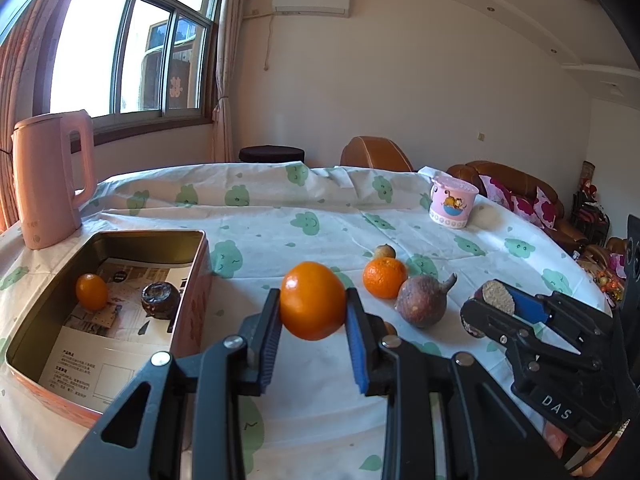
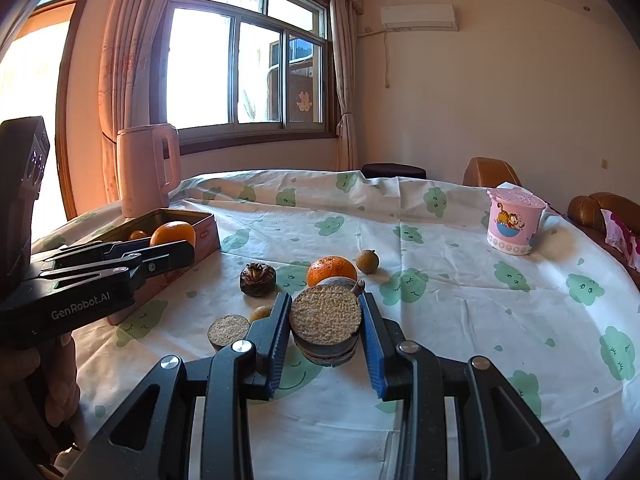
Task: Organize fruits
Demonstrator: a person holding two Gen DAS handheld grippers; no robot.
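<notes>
Left gripper (image 1: 313, 312): pads pinching a smooth orange fruit (image 1: 312, 300), carried clear of the tablecloth (image 1: 320, 224) and just right of the metal tin (image 1: 192, 280).
Right gripper (image 2: 325, 322): pads pinching a dark round fruit with a flat, grainy cut face (image 2: 325, 316), low over the cloth.
Tin contents: one small orange fruit (image 1: 92, 291), one dark shrivelled fruit (image 1: 161, 299), printed paper lining.
Loose on the cloth: a mandarin (image 1: 384, 277), a purple-brown fruit with a stem (image 1: 422, 300), a small brownish fruit (image 1: 385, 251), another cut-faced piece (image 2: 228, 330).
Handling advice: the left load should probably travel over the tin rim and sink near the lining before release, landing in bare space so it cannot roll against the others.
Hard to make out: the tin's near inside wall; a yellowish fruit (image 2: 261, 313) half hidden behind the right finger; the held dark fruit's underside.
</notes>
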